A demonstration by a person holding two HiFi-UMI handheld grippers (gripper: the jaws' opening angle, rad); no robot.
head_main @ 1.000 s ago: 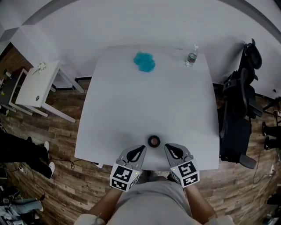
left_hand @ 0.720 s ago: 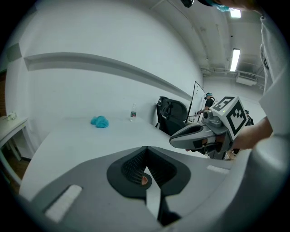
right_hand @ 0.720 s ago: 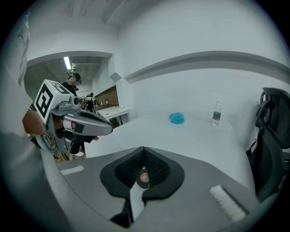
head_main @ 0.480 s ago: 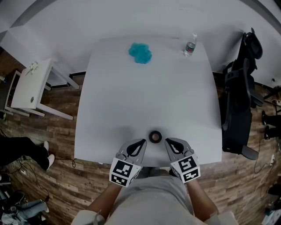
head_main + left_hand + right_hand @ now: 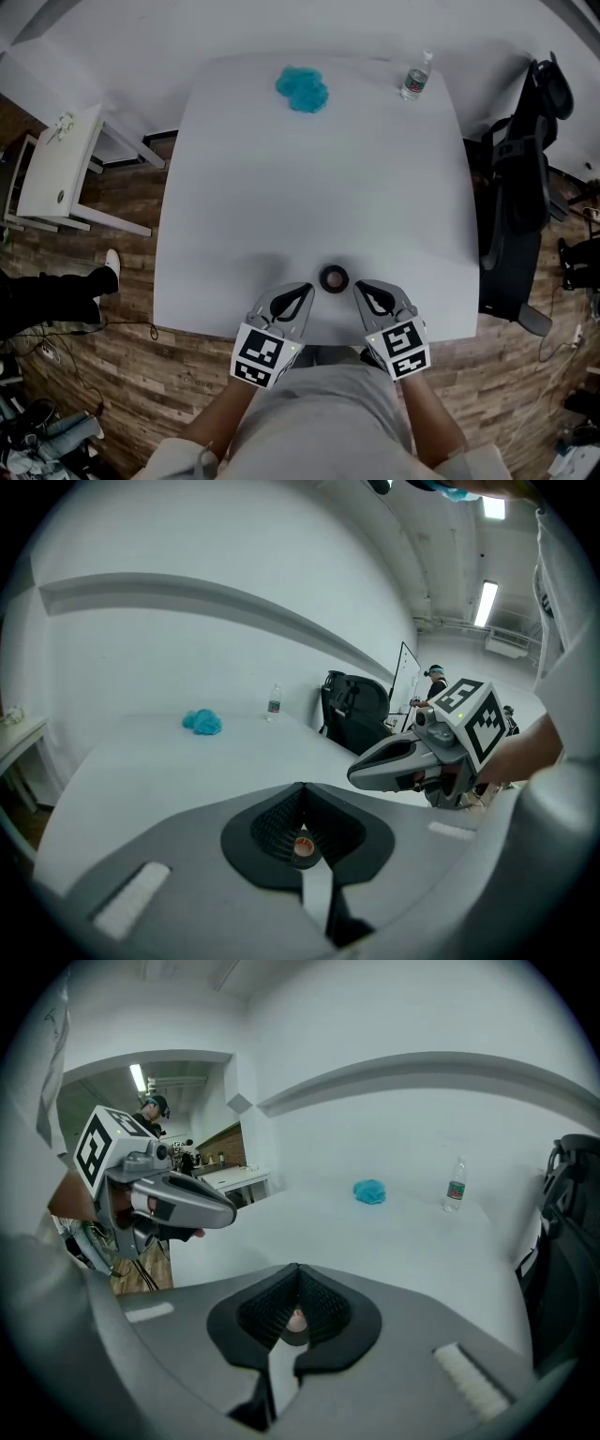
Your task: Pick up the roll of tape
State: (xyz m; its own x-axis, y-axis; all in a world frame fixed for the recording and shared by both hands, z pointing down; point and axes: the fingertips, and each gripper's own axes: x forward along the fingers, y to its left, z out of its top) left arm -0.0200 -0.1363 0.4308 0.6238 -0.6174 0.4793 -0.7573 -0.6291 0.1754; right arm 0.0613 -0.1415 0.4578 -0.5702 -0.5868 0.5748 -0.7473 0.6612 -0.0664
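L claw (image 5: 302,787) tips together; tape roll (image 5: 302,847) visible thru gap.

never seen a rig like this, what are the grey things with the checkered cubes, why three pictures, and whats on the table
No robot here: a person holds a grasping tool in each hand, the left tool and the right tool. The cubes with square markers are parts of them. The head view comes from a camera on the person's head, looking steeply down. The other two pictures come from cameras that ride on each tool and look along its jaws. On the white table, a small dark roll of tape lies near the front edge, between the two tool tips. At the far side are a crumpled blue cloth and an upright water bottle. Both tools have their jaws together and hold nothing; the tape is untouched.
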